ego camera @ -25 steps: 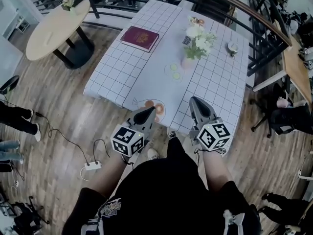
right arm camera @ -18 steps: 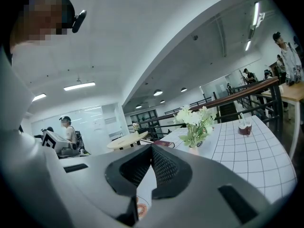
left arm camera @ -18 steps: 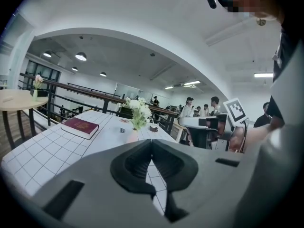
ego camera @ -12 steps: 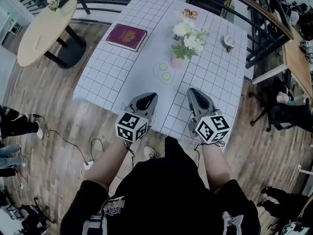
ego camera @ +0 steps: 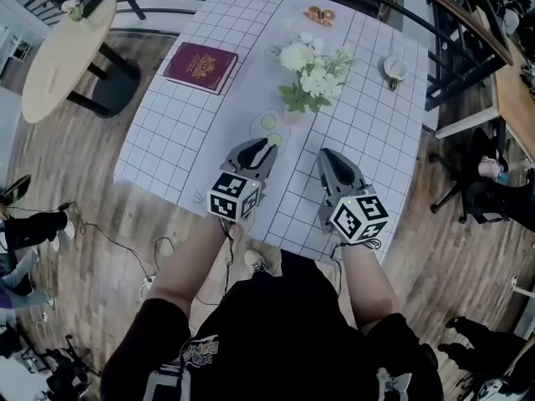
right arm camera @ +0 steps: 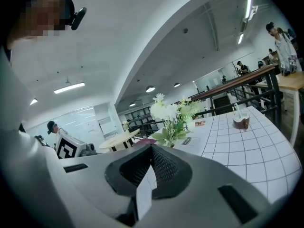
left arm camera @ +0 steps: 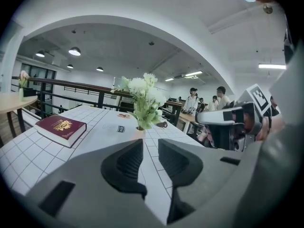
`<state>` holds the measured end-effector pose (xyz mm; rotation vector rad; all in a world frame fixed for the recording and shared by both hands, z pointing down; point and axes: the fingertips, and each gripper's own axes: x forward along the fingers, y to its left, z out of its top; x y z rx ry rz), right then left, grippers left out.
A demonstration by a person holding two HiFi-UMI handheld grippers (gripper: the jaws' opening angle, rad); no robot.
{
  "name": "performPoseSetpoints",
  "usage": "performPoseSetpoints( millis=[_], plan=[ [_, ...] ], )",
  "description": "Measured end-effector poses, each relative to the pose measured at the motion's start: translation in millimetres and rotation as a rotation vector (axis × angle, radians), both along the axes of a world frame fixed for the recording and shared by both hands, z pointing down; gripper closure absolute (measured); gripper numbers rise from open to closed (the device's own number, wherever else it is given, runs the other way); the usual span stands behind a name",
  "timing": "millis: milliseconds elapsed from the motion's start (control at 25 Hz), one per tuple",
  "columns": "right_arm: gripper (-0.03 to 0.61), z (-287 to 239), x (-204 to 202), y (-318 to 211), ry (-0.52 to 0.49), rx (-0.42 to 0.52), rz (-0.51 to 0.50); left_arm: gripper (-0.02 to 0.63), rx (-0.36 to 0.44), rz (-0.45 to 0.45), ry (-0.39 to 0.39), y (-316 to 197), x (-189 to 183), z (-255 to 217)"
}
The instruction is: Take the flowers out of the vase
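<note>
White flowers with green leaves (ego camera: 313, 72) stand upright in a small pinkish vase (ego camera: 293, 116) in the middle of the grid-cloth table (ego camera: 167, 140). In the left gripper view the flowers (left arm camera: 141, 98) and vase (left arm camera: 139, 133) lie straight ahead, a little beyond the jaws. My left gripper (ego camera: 269, 144) (left arm camera: 149, 146) hovers just short of the vase; its jaws are opening, with nothing between them. To its right, my right gripper (ego camera: 327, 154) (right arm camera: 152, 149) is shut and empty, and the flowers (right arm camera: 170, 112) rise beyond it.
A maroon book (ego camera: 201, 65) lies at the table's left. Two green discs on a clear coaster (ego camera: 267, 124) sit under the left gripper's tip. A cup (ego camera: 394, 70) is at the right and a small plate (ego camera: 319, 13) at the far end. A round wooden table (ego camera: 58, 57) and a railing flank it.
Both grippers have moved forward over the table toward the vase. The left jaws, shut before, now stand slightly apart. The flowers have not moved.
</note>
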<state>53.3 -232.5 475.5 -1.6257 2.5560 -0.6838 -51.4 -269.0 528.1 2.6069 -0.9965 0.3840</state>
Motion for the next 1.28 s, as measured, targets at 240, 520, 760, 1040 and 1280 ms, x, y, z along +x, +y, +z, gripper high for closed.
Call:
performPoseSetpoints(
  millis=[240, 520, 760, 1040, 1280],
  plan=[
    [0.558, 25, 10, -21, 0.003, -0.037, -0.007, 0.417, -0.003, 0.052, -0.077, -41, 31, 36],
    [0.558, 47, 22, -38, -0.006, -0.067, -0.015, 0.375, 0.032, 0.087, -0.163, -85, 60, 68],
    [0.558, 58, 26, -50, 0.009, -0.060, -0.033, 0.370, 0.075, 0.123, -0.157, -103, 77, 71],
    [0.420, 75, 19, -70, 0.024, -0.061, -0.097, 0.371, 0.104, 0.121, -0.165, -112, 82, 73],
    [0.378, 87, 5, -104, 0.038, -0.040, -0.138, 0.379, 0.105, 0.115, -0.145, -112, 82, 76]
  ],
)
